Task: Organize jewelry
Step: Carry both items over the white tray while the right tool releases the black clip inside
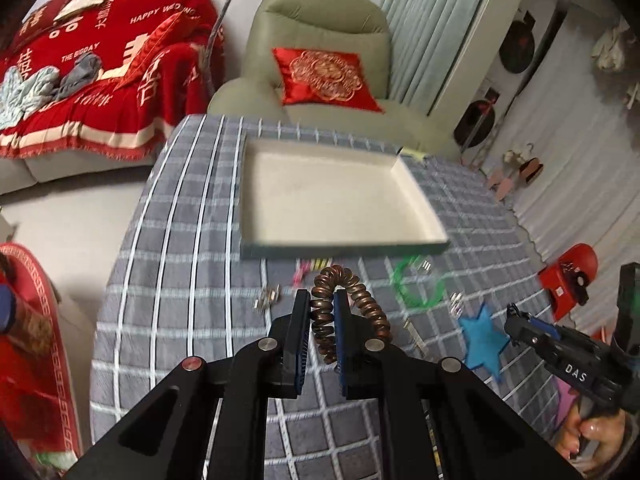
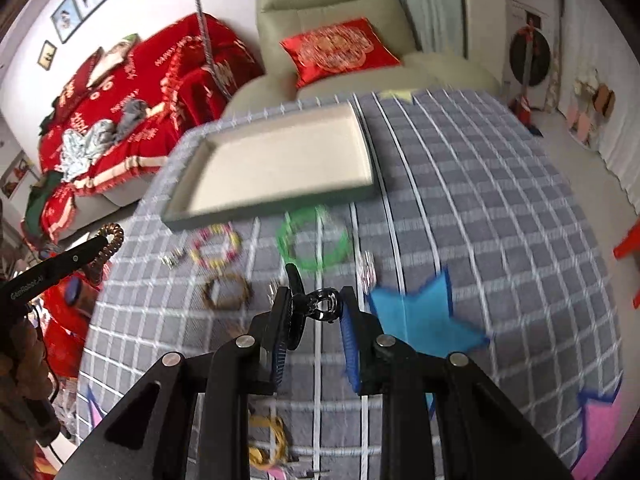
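Note:
My left gripper (image 1: 322, 299) is shut on a brown spiral coil bracelet (image 1: 352, 284), held above the grey checked cloth; the coil arches up past the fingertips. My right gripper (image 2: 317, 295) is shut on a black claw hair clip (image 2: 320, 305), also off the cloth. Ahead of both lies a shallow white tray (image 1: 420, 216) (image 2: 362, 140) with nothing in it. On the cloth in front of the tray lie a green ring bracelet (image 2: 285, 242), a pink-and-yellow beaded bracelet (image 2: 234, 245), a brown bracelet (image 2: 245, 292) and small silver pieces (image 2: 172, 258).
A blue felt star (image 2: 424, 320) lies right of my right gripper, a pink star (image 2: 600, 420) nearer the edge. Yellow bands (image 2: 268, 440) lie under the right gripper. A green armchair (image 1: 320, 32) stands behind the table, a red-covered sofa (image 1: 100, 80) on the left.

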